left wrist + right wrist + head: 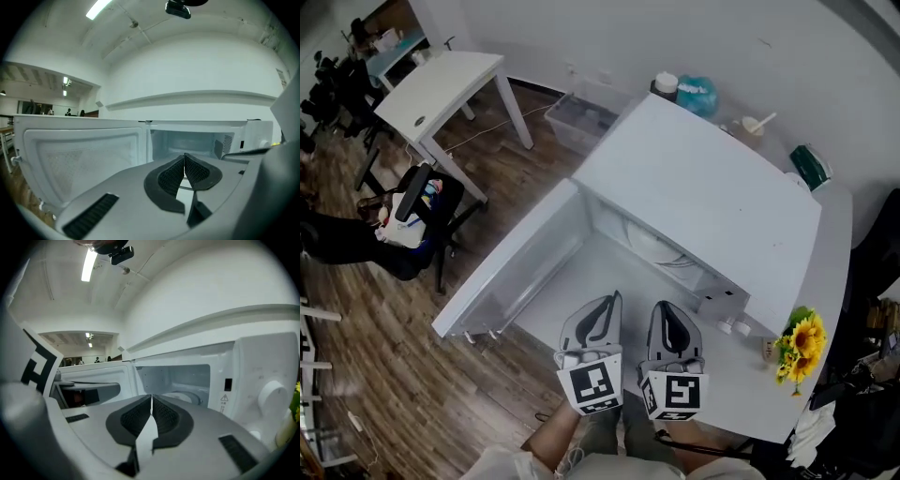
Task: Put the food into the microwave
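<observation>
White table [836, 267]; open microwave [703, 187] beyond left gripper [616, 297], right gripper [662, 306], fingers [139, 417] clenched, empty.

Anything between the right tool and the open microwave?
Nothing. The head view shows only bare white tabletop between the shut right tool and the open white microwave.

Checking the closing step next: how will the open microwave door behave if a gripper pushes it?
The microwave door looks like a rigid panel hinged beside the cavity, so it should swing, not flex. Standing wide open with nothing against it, it probably moves under a light push.
</observation>
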The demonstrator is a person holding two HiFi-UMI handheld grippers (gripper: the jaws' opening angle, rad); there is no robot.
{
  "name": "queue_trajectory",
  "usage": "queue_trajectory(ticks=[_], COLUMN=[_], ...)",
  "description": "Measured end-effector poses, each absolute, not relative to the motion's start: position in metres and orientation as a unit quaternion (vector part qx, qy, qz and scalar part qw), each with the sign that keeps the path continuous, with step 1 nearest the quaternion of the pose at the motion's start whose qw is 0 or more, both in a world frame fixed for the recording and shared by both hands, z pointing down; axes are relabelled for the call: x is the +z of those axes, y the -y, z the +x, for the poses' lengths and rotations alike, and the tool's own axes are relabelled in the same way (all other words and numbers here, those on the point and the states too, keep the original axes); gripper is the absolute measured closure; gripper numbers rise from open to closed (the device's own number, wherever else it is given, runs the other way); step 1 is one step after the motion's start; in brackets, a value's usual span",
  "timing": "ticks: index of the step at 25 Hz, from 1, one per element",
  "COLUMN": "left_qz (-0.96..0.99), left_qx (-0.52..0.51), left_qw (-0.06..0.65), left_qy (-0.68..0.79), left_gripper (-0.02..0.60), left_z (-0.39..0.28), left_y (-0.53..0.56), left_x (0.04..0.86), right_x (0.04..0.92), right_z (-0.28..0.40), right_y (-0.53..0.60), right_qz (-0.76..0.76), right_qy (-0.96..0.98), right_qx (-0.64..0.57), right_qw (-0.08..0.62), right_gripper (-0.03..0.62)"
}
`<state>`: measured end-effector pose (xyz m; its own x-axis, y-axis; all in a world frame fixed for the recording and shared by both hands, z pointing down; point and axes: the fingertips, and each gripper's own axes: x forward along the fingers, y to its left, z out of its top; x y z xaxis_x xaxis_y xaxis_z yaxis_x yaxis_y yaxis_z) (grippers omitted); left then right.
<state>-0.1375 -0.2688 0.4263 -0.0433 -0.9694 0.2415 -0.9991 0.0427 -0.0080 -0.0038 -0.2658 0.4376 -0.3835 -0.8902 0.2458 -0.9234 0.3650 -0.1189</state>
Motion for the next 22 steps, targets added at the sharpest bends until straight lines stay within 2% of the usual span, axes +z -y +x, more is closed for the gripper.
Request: queue_trajectory(ticks=[12,22], left_qz=[0.702,0.72], left_qx=[0.068,0.043], left_qw=[0.074,0.022], left_qy=[0.705,0.693], left_gripper=[0.164,0.164], left_z=[-0.088,-0.057], left_y=[0.179,0.16], left_x=[0.34,0.296], right_x=[0.335,0.314], right_z=[0.042,0.07], right_y=[0.17,0.149], right_qz=[0.528,0.542], right_qy=[0.846,0.837], right_qx=[0.067,0.068], right_qw=[0.025,0.001], right_gripper=[0.571,0.571])
